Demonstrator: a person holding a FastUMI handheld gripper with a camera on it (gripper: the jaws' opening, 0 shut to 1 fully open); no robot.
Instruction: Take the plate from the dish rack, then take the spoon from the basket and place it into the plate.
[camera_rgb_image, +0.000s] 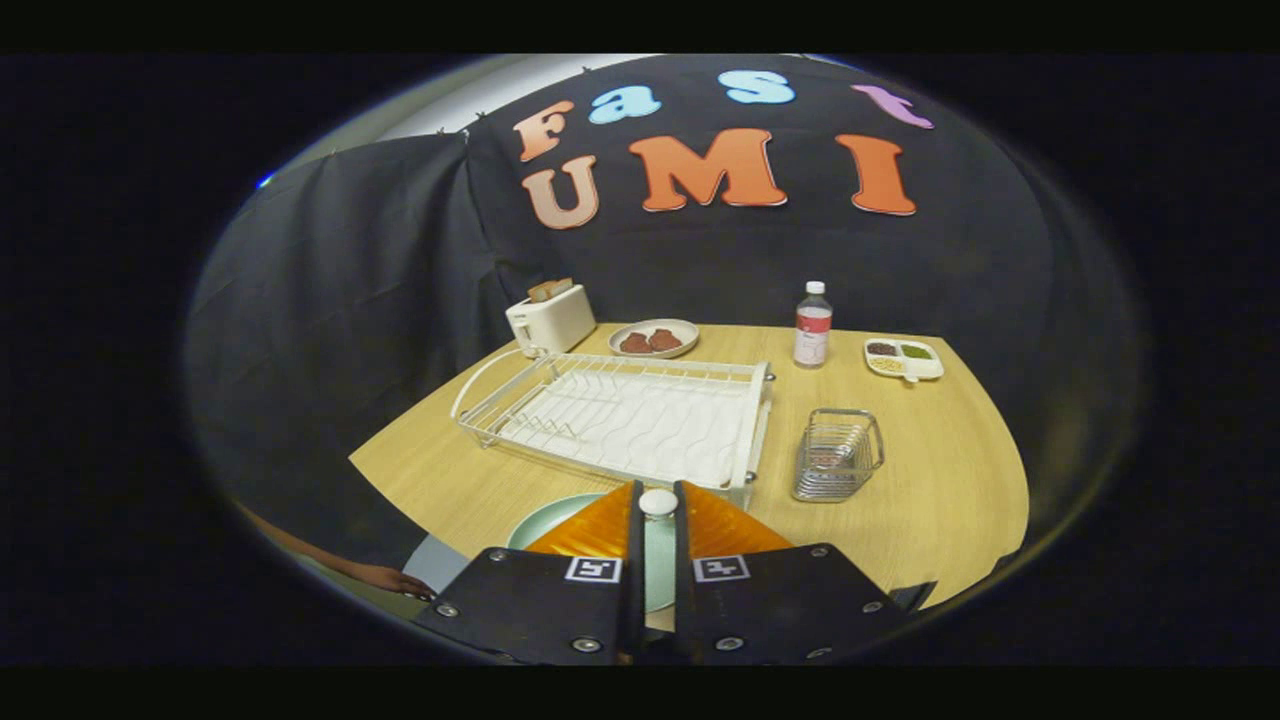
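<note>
Gripper (657, 505) at lower centre pinching the spoon (658, 502), hovering over the green plate (545, 520), empty rack (620, 415) lying beyond

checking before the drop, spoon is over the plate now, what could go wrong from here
1. The hand-held gripper pinches the spoon only by its rounded end; it might slip or swing.
2. The plate lies near the table edge, so a nudge may shift it.
3. The dish rack sits just ahead; lifting forward could clip it.
</note>
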